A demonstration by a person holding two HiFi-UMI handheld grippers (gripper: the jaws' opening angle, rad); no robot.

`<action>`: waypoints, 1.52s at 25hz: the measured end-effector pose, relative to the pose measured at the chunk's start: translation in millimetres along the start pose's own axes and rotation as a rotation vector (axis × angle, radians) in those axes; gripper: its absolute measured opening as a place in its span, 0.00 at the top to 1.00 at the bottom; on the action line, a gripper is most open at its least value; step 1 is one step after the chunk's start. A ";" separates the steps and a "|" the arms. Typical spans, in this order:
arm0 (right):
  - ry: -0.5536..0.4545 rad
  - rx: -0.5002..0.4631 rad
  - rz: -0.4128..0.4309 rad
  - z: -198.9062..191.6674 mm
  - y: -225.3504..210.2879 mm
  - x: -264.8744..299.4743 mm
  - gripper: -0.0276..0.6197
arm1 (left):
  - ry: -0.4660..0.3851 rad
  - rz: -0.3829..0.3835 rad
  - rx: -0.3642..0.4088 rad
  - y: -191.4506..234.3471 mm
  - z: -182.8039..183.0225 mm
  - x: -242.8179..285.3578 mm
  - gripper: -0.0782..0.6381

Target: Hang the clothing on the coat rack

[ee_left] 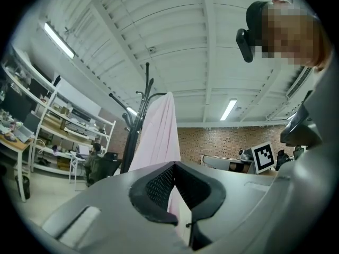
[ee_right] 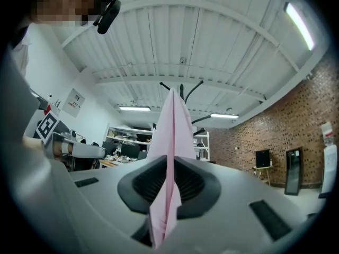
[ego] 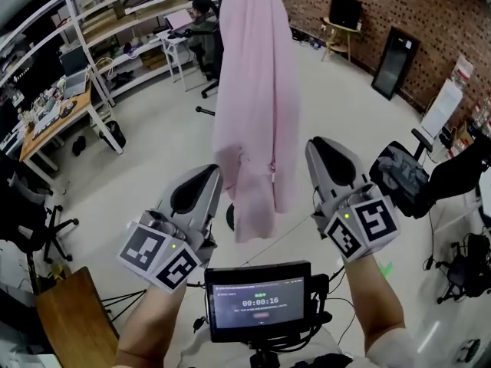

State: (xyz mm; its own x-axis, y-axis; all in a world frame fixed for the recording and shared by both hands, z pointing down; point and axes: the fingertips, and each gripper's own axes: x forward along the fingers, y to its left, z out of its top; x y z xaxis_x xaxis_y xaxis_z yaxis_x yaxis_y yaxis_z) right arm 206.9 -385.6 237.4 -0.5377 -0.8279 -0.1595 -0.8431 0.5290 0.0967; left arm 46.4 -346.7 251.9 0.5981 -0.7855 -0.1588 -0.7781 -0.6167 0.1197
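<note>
Right tool pinches pink garment | left tool pinches it too

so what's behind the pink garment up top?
The coat rack: its black pole and curved hooks show beside and above the pink garment. What it hangs from is covered by the fabric.

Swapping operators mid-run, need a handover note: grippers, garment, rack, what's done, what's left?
Left gripper: shut, with pink fabric between its pads; it appears to pinch the garment at its left edge.
Right gripper: shut on the garment's right edge.
Garment: drapes down from the top of the rack, between the two grippers.
Done: garment looks hung, though the hold on the hook itself is not visible.
Left: probably open both jaws, back off, and check that it does not slip.
</note>
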 end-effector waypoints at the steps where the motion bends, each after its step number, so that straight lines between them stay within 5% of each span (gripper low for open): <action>1: 0.005 0.009 0.003 -2.8 0.0 -3.2 0.87 | 0.005 0.003 -0.007 -2.2 -2.6 0.2 0.89; 18: 0.099 0.095 0.146 -59.7 34.3 -31.1 0.87 | 0.031 0.086 -0.069 -21.3 -34.1 -24.8 0.89; 34: 0.155 0.131 0.058 -69.6 81.2 -63.1 0.88 | 0.093 0.027 -0.132 -27.5 -46.9 -76.3 0.89; 38: 0.162 0.134 0.066 -68.4 97.4 -76.9 0.94 | 0.096 0.008 -0.147 -33.7 -50.1 -91.1 0.89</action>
State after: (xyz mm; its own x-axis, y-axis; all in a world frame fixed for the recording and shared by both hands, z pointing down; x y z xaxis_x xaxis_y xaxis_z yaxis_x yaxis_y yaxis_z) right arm 165.8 -283.2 326.2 -0.5947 -0.8040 0.0035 -0.8037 0.5943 -0.0313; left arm 27.8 -256.9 311.4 0.6133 -0.7873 -0.0640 -0.7505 -0.6061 0.2635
